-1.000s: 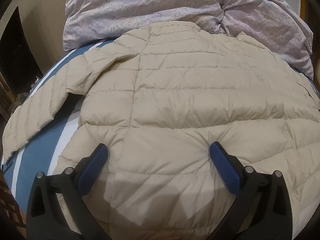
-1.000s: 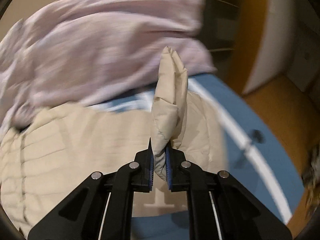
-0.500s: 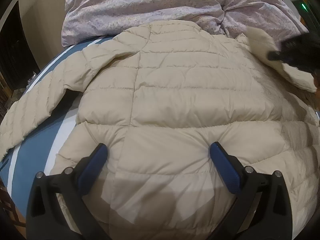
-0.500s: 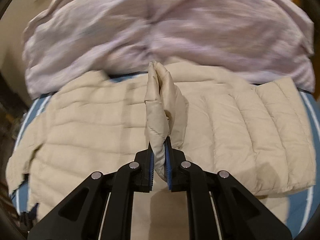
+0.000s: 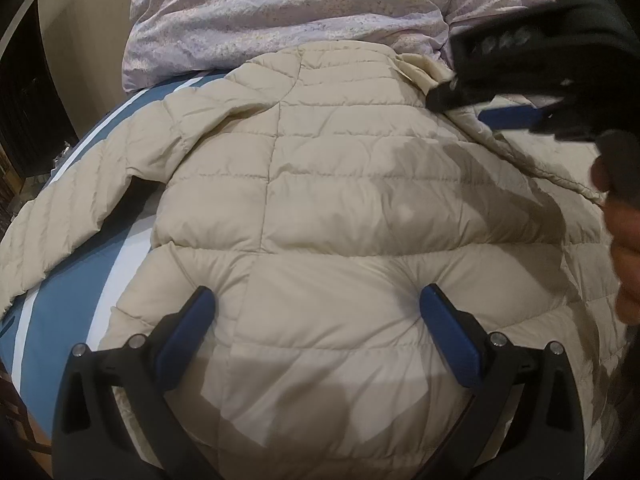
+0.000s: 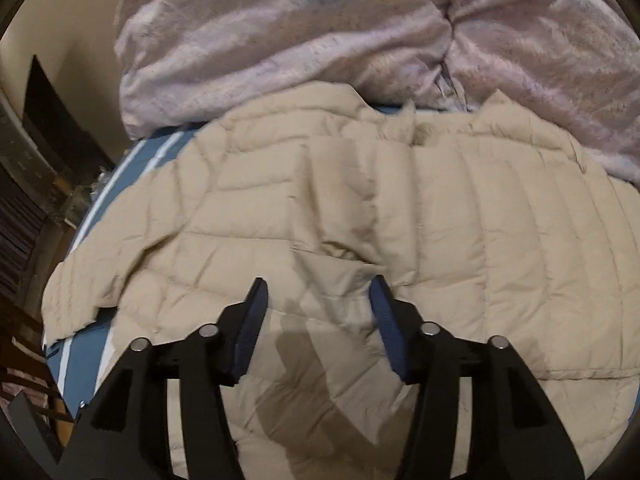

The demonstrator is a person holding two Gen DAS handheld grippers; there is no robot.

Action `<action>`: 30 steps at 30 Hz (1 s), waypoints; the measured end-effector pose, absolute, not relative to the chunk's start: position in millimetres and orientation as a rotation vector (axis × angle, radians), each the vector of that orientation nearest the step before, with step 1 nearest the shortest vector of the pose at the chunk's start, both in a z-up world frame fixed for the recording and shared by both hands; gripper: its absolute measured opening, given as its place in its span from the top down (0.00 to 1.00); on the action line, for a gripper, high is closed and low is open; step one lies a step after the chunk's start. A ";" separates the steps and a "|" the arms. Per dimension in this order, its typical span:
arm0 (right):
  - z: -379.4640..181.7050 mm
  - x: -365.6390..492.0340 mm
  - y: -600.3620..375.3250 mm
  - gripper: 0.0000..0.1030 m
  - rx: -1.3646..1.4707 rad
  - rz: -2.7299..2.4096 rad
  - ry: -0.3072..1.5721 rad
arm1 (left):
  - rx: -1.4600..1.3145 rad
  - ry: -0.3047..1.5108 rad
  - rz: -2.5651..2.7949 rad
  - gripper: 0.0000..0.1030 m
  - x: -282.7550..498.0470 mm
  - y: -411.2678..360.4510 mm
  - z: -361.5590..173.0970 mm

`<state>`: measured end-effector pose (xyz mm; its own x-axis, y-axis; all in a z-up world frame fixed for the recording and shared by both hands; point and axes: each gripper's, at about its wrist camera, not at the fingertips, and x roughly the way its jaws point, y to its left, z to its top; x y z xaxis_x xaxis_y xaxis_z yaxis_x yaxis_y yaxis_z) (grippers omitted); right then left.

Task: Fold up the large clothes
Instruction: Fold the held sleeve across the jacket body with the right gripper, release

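A cream quilted puffer jacket lies back up on a blue striped bed; it also shows in the right wrist view. Its right sleeve lies folded across the back. Its left sleeve stretches out to the left. My left gripper is open and presses on the jacket near its hem. My right gripper is open and empty just above the jacket; it shows in the left wrist view near the collar at upper right.
A crumpled lilac duvet is heaped at the far end of the bed, touching the jacket's collar; it also shows in the right wrist view. The blue sheet with white stripes shows at the left. Dark furniture stands beyond the bed's left edge.
My right gripper carried the right sleeve leftwards over the jacket's back, then opened and let it go. The sleeve now lies flat. My left gripper has stayed in place.
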<state>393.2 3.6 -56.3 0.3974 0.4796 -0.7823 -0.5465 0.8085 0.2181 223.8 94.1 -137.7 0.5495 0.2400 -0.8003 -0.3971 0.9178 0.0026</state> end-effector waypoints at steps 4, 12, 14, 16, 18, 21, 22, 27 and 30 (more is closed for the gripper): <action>-38.8 400.0 -25.5 0.41 -0.051 0.547 0.856 | -0.186 0.915 0.381 0.02 224.7 94.1 -137.6; -85.6 429.3 -44.3 0.41 -0.147 0.313 0.942 | -0.205 0.901 0.358 0.02 221.0 96.3 -134.2; -93.3 426.8 -36.2 0.37 -0.187 0.293 0.939 | -0.206 0.899 0.350 0.02 215.9 100.4 -129.9; -100.1 425.3 -31.3 0.35 -0.216 0.272 0.936 | -0.208 0.885 0.376 0.02 207.2 108.9 -121.7; -103.4 424.7 -26.6 0.34 -0.238 0.253 0.925 | -0.214 0.864 0.404 0.02 197.2 121.2 -112.6; -103.9 425.3 -25.8 0.32 -0.236 0.242 0.914 | -0.224 0.841 0.467 0.02 177.7 150.7 -97.7; -104.5 425.0 -26.3 0.31 -0.232 0.241 0.907 | -0.234 0.836 0.500 0.02 168.8 164.6 -92.9; -110.1 421.1 -33.0 0.26 -0.192 0.249 0.874 | -0.314 0.821 0.617 0.02 133.0 224.9 -79.8; -112.0 422.0 -35.1 0.26 -0.172 0.256 0.880 | -0.384 0.785 0.651 0.02 106.8 260.9 -74.8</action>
